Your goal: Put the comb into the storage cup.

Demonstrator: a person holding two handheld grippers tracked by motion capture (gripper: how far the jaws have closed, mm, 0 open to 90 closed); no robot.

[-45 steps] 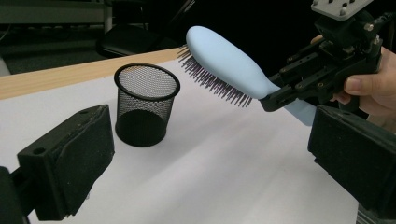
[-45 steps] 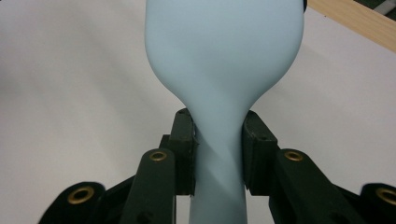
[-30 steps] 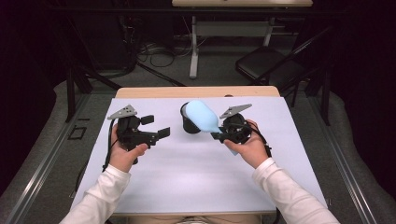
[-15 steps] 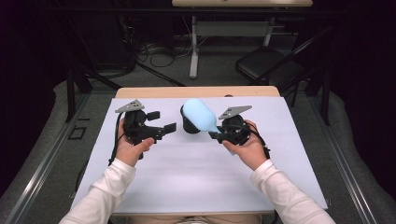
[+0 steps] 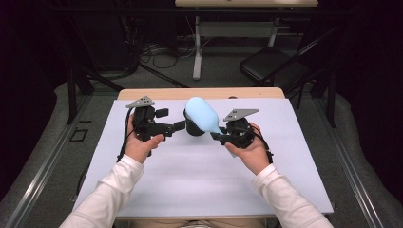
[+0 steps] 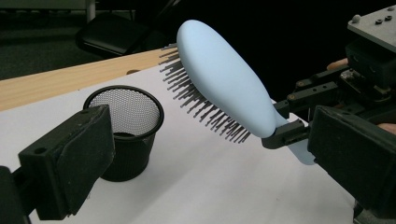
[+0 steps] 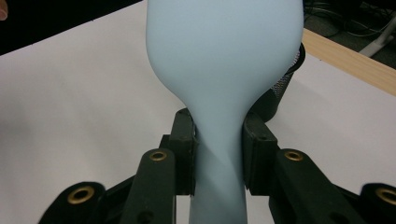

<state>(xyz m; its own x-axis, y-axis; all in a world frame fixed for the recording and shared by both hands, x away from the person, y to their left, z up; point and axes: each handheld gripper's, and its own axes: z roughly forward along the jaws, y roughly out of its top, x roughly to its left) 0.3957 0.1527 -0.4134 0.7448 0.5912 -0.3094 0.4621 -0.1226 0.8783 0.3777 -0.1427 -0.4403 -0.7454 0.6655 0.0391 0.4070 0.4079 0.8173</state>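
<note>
R fingers [image 7: 218,154] clamp hairbrush [image 5: 202,115] handle, head angled up-left over cup [image 6: 126,130]; L fingers [image 6: 210,163] apart.

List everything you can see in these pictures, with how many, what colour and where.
hairbrush: one, pale blue with dark bristles, held up by its handle above the table, head over the mesh cup
mesh cup: one, black, upright on the white sheet, far middle
white sheet: one, covering most of the table
table: one, light wood, its far edge bare
folding chair: one, dark, on the floor beyond the table
left hand-held gripper: one, black, jaws open, pointing at the cup
right hand-held gripper: one, black, shut on the hairbrush handle
sleeves: two, white, at the near edge
</note>
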